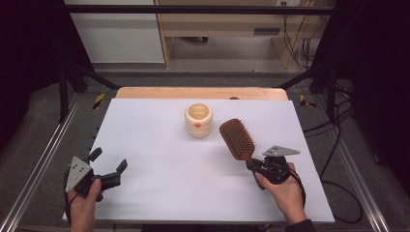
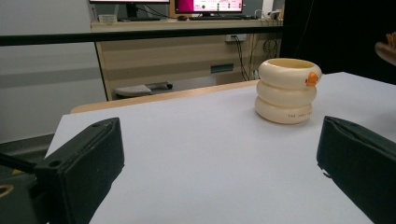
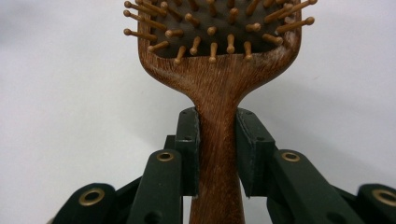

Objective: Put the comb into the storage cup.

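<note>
My right gripper [image 1: 255, 166] is clamped on the handle of a wooden hairbrush [image 1: 237, 139], both pads pressed flat against the narrow neck just below the head. In the right gripper view the handle [image 3: 217, 154] runs straight up between the jaws, and the head rises past the top edge with its rows of wooden pins facing the camera. From the high view the brush sits at the right of the white worktop [image 1: 159, 159], head pointing away from me and a little left, bristles up; I cannot tell for sure whether it rests on the surface or hangs just above it.

Beyond the brush head, near the middle of the worktop and toward the far edge, stands a cream ribbed cup [image 1: 198, 120] with a small orange mark on its side. It is upright, open at the top, and close to the brush head but apart from it.

My left gripper [image 1: 107, 165] waits at the near left, jaws spread wide with nothing between them; its view looks across bare worktop to the cup [image 2: 286, 91].

My judgement is that the brush is headed for the cup. To do this well I would keep the grip firm and centred on the neck, move slowly so the long head does not swing, and come in above the rim instead of from the side, since a sideways nudge could tip the light cup
</note>
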`<state>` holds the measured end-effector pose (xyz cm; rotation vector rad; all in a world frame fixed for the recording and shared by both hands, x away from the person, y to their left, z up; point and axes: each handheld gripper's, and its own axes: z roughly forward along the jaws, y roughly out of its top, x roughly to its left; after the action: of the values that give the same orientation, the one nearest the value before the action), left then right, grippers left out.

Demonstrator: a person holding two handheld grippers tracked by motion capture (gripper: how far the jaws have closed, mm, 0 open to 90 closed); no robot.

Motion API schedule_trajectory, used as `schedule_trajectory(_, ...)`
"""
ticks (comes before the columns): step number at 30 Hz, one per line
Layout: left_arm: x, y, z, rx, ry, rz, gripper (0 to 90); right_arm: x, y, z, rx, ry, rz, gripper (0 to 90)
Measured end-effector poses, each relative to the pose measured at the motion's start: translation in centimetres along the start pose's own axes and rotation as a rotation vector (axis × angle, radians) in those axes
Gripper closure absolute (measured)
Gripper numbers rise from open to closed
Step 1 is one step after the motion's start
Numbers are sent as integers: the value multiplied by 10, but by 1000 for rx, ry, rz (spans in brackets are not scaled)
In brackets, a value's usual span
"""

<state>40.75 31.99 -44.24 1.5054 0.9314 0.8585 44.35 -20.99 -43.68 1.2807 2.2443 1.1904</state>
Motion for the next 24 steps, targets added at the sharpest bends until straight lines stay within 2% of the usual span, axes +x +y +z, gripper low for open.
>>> schedule_trajectory(4,-2,0,1,3,-3,12,9,-2,1,-5,-47,-9,13,729)
schedule_trajectory(6,-2,0,0,6,-1,15,8,-4,2,-9,-77,6,33,730)
schedule_trajectory(17,4,-1,-1,-5,8,-11,9,-5,2,-8,-104,31,57,730)
schedule_trajectory(24,5,-1,-1,-5,5,-12,9,-6,3,-6,-123,59,62,730)
